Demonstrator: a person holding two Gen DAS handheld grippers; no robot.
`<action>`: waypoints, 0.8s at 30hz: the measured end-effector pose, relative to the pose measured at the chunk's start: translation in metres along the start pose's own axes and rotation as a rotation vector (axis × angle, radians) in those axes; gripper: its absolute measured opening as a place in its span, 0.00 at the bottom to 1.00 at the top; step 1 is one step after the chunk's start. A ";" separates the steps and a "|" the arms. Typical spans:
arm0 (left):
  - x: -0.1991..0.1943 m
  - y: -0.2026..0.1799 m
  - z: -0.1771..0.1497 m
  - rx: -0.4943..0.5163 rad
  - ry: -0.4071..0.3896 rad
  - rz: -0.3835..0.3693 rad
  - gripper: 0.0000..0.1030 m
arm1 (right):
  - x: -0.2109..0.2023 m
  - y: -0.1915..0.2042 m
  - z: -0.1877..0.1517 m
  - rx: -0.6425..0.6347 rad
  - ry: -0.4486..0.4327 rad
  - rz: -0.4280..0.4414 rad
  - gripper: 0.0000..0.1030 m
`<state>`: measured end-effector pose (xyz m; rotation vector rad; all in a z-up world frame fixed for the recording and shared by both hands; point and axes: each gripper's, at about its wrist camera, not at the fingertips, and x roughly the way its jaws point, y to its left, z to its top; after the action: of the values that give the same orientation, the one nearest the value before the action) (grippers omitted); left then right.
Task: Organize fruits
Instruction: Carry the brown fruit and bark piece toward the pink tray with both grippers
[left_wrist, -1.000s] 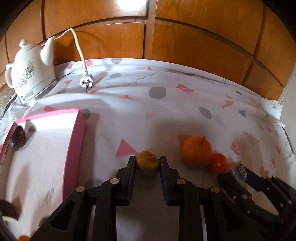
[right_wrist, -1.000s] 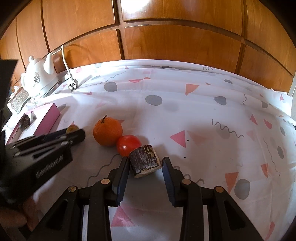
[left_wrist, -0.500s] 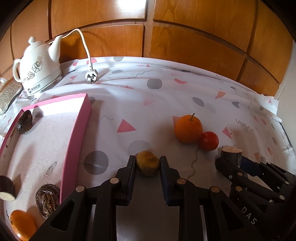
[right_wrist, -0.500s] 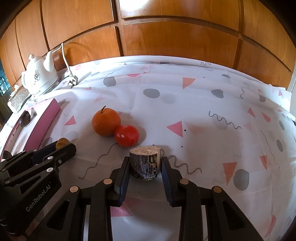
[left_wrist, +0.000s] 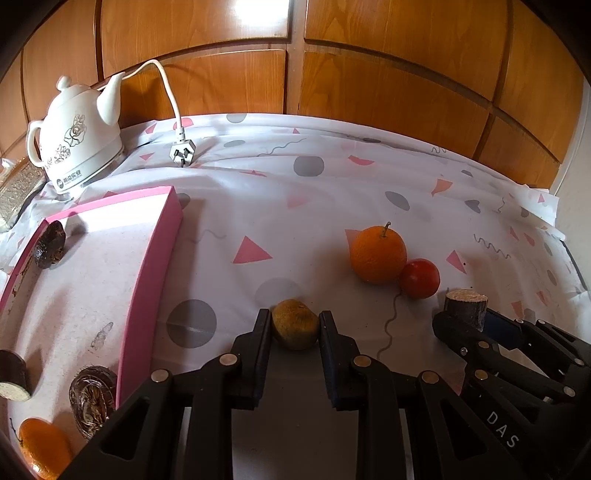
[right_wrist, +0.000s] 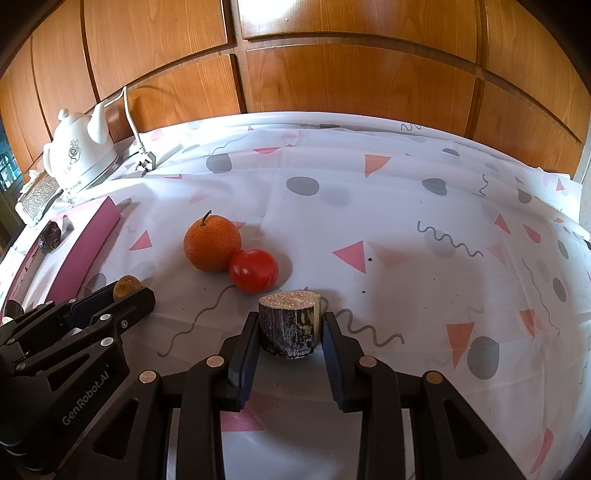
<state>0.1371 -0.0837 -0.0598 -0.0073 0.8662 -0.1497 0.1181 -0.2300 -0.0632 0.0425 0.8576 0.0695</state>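
Note:
My left gripper (left_wrist: 295, 325) is shut on a small brownish-yellow fruit (left_wrist: 294, 324), held above the cloth right of the pink tray (left_wrist: 147, 280). My right gripper (right_wrist: 289, 326) is shut on a dark cut stub with a pale top (right_wrist: 289, 323); the stub also shows in the left wrist view (left_wrist: 465, 304). An orange (right_wrist: 211, 243) and a red tomato (right_wrist: 253, 270) lie touching on the cloth, just beyond the stub. The tray holds a dark fruit (left_wrist: 50, 245), a cut stub (left_wrist: 13, 374), a brown husked fruit (left_wrist: 92, 397) and an orange (left_wrist: 44, 446).
A white kettle (left_wrist: 79, 134) stands at the back left with its plug (left_wrist: 181, 152) lying on the patterned tablecloth (right_wrist: 406, 229). A wood-panelled wall (left_wrist: 369, 74) runs along the back. The table's right edge (left_wrist: 565, 236) is near.
Both grippers have risen and drawn back with their loads. The right gripper has turned the stub upright. More of the tray has come into the left wrist view.

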 end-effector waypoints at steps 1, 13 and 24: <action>0.000 0.001 0.000 -0.002 -0.001 -0.003 0.25 | 0.000 0.000 0.000 0.000 0.000 0.000 0.32; -0.001 0.001 0.000 -0.007 -0.007 -0.007 0.24 | 0.002 0.002 0.001 -0.016 0.009 -0.012 0.32; -0.018 0.000 -0.008 0.006 0.003 -0.028 0.24 | -0.009 0.005 -0.006 -0.033 0.024 -0.021 0.31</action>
<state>0.1191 -0.0812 -0.0515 -0.0139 0.8686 -0.1789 0.1071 -0.2256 -0.0603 0.0018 0.8808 0.0650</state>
